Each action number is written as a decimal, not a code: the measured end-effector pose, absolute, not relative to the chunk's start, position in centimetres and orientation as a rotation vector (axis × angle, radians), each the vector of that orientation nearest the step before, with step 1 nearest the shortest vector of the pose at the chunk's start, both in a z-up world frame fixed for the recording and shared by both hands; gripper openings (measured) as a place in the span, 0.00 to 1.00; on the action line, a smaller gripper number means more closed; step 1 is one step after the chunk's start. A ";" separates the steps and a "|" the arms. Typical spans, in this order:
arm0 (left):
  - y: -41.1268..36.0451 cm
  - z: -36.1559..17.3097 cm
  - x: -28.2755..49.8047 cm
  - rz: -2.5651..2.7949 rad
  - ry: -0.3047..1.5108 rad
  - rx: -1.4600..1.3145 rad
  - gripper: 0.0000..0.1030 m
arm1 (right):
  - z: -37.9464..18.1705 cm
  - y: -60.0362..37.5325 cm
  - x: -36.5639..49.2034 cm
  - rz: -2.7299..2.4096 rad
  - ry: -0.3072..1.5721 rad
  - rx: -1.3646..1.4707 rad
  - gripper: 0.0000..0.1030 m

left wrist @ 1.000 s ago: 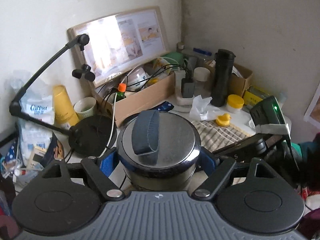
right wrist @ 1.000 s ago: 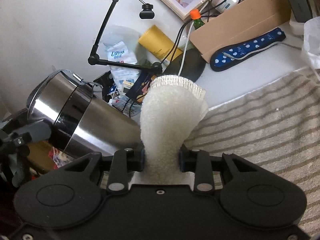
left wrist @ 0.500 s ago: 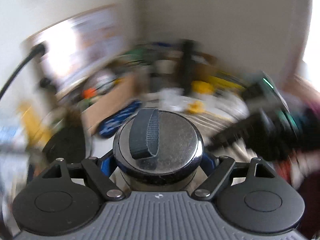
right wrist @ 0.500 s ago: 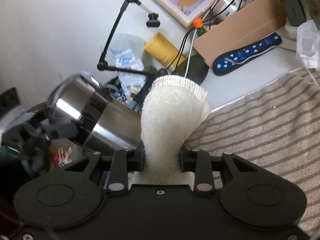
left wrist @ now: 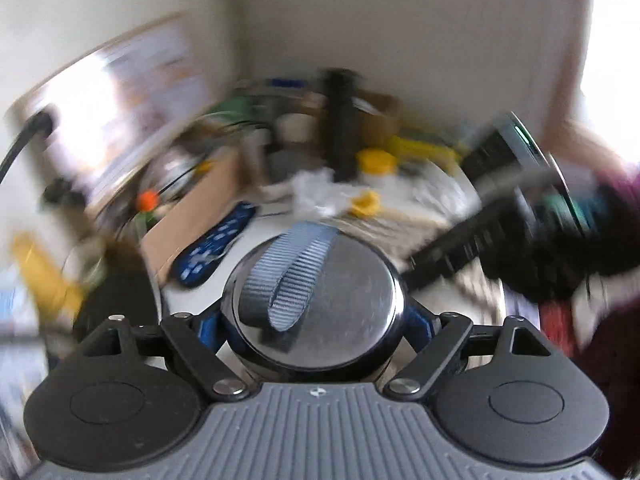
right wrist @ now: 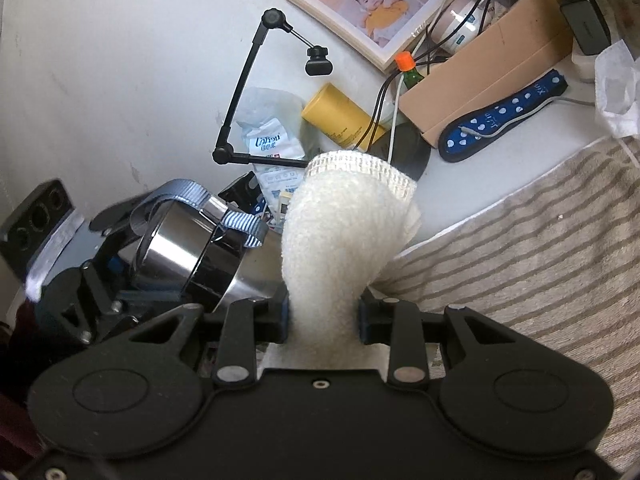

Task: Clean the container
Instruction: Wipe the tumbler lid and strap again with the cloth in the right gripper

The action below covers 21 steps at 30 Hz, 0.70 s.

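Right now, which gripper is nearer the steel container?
Left. The left gripper is clamped on the steel container just below its lid. The right gripper holds the white cloth beside the container; whether the cloth touches it is unclear.

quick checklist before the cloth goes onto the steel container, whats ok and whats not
1. Left gripper clamped on the steel container: ok.
2. Right gripper shut on the white cloth: ok.
3. Cloth sticks out past the fingers with free wiping surface: ok.
4. Cloth touching the container: not ok, still apart.
5. Lid seated, grey strap lying across it: ok.
6. Dirt on the container wall: cannot tell.
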<state>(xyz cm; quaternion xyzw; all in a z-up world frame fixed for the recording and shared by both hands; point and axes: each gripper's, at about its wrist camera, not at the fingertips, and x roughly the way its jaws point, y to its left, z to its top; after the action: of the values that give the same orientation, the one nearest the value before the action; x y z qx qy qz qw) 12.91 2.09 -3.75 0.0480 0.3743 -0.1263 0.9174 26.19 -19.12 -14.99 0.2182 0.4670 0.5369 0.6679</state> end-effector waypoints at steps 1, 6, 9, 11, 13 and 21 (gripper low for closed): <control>2.1 -3.6 12.6 -0.193 0.761 0.030 0.82 | -15.0 -19.1 26.2 1.212 1.054 0.492 0.29; 2.0 -3.3 11.4 0.017 0.738 -0.137 0.82 | -14.7 -18.7 26.1 1.213 1.053 0.480 0.29; 2.5 -3.4 10.9 0.011 0.710 -0.140 0.82 | -14.4 -18.6 26.0 1.221 1.055 0.473 0.29; 3.3 -3.5 10.6 -0.027 0.698 -0.136 0.82 | -14.3 -18.8 26.0 1.228 1.058 0.482 0.29; 4.0 -3.7 9.8 -0.086 0.665 -0.121 0.81 | -14.1 -19.3 26.0 1.231 1.056 0.518 0.29; 4.3 -4.5 6.9 -0.219 0.580 -0.061 0.81 | -12.2 -20.1 26.4 1.283 1.020 0.752 0.29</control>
<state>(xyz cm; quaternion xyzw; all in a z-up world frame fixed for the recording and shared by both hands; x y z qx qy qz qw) 6.89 4.34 -4.55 -0.0299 0.2853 -0.1077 0.9519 26.35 -20.09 -12.23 0.3271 0.4437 0.5581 0.6202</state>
